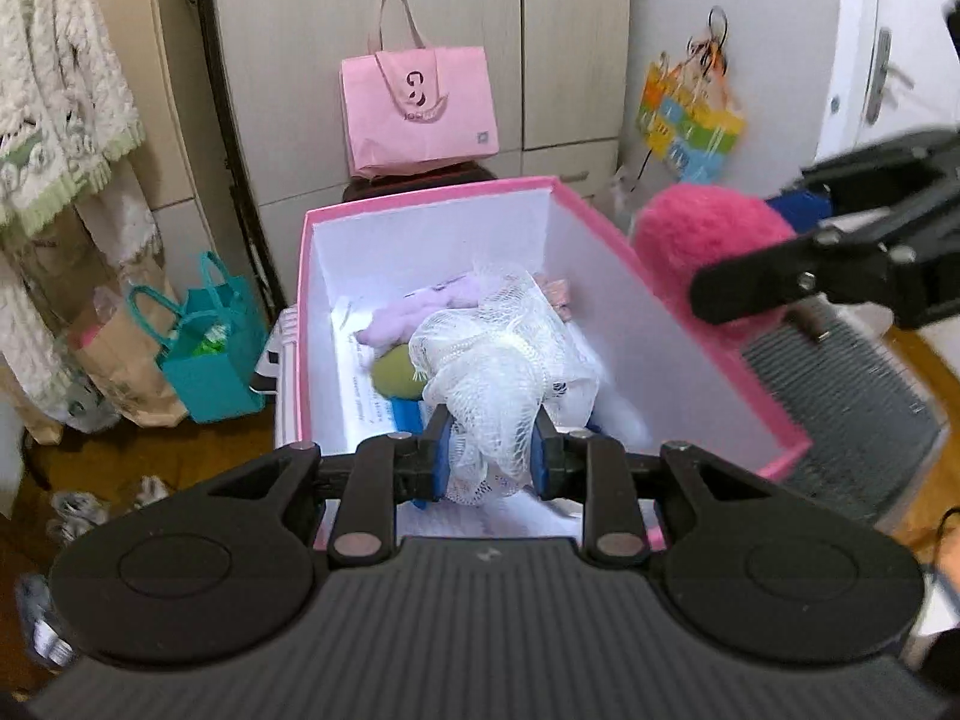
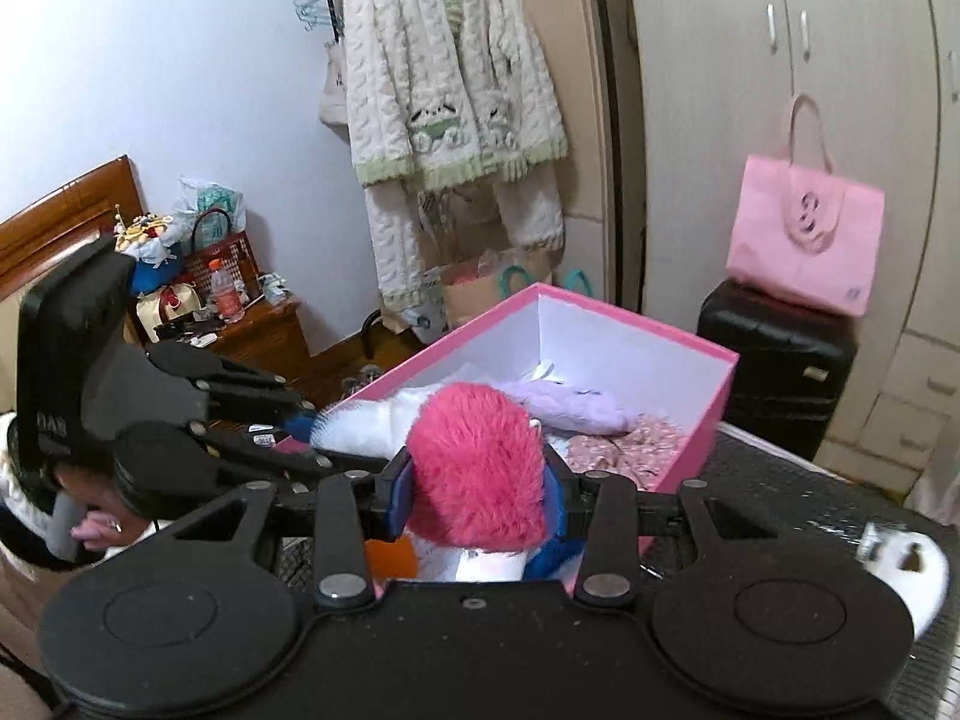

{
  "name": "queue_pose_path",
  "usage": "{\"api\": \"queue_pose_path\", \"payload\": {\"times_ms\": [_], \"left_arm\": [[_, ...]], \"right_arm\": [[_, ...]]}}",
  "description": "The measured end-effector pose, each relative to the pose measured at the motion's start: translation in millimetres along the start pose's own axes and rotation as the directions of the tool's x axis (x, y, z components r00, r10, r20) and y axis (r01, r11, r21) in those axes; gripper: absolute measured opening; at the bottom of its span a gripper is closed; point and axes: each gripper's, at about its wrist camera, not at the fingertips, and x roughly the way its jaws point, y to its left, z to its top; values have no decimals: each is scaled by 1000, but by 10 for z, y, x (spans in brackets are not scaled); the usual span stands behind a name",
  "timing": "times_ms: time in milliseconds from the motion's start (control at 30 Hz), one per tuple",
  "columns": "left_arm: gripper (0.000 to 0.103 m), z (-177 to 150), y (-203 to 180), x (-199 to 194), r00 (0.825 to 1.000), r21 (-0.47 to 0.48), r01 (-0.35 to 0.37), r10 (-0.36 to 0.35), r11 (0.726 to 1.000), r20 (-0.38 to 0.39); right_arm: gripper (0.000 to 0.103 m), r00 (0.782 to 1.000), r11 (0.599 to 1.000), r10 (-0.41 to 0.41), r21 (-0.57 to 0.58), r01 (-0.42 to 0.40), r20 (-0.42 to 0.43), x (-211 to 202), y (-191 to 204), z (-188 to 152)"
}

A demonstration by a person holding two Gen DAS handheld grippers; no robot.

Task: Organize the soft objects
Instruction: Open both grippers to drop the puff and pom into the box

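The left gripper (image 1: 489, 459) is clamped on a white mesh bath sponge (image 1: 498, 372), holding it inside the pink cardboard box with white inner walls (image 1: 630, 300), near the box's front edge. Beneath the sponge, on the box floor, lie a lilac fuzzy plush piece (image 1: 414, 315), an olive-green round soft object (image 1: 396, 372) and a pink floral fabric piece (image 2: 636, 447) toward the right wall. The right gripper (image 2: 477, 495) is closed on a hot-pink fluffy pompom (image 2: 480, 462), carried just above the box's right rim. The box rests on a dark ribbed surface (image 1: 852, 414).
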Motion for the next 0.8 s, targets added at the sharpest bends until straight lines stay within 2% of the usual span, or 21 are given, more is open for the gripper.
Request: {"api": "queue_pose_path", "payload": {"times_ms": [167,367,500,533,600,800], "left_arm": [[25,53,19,221,998,93,-48,51,994,-23],[27,90,75,380,998,120,-35,41,992,-52],[35,66,80,436,997,118,-54,60,992,-44],[37,61,86,444,997,108,-57,62,993,-44],[47,59,84,439,997,101,-64,68,993,-38],[53,80,117,355,998,66,-52,54,996,-30]], "right_arm": [[47,998,1000,19,24,-17,-61,433,-115,127],[47,990,998,21,62,-13,-140,891,-343,214],[48,983,995,28,94,-12,-179,1097,-491,216],[51,983,995,28,98,-11,-181,1133,-510,211],[53,982,996,27,94,-9,-189,1182,-508,202],[53,980,995,25,96,-6,-198,1205,-489,179]]}}
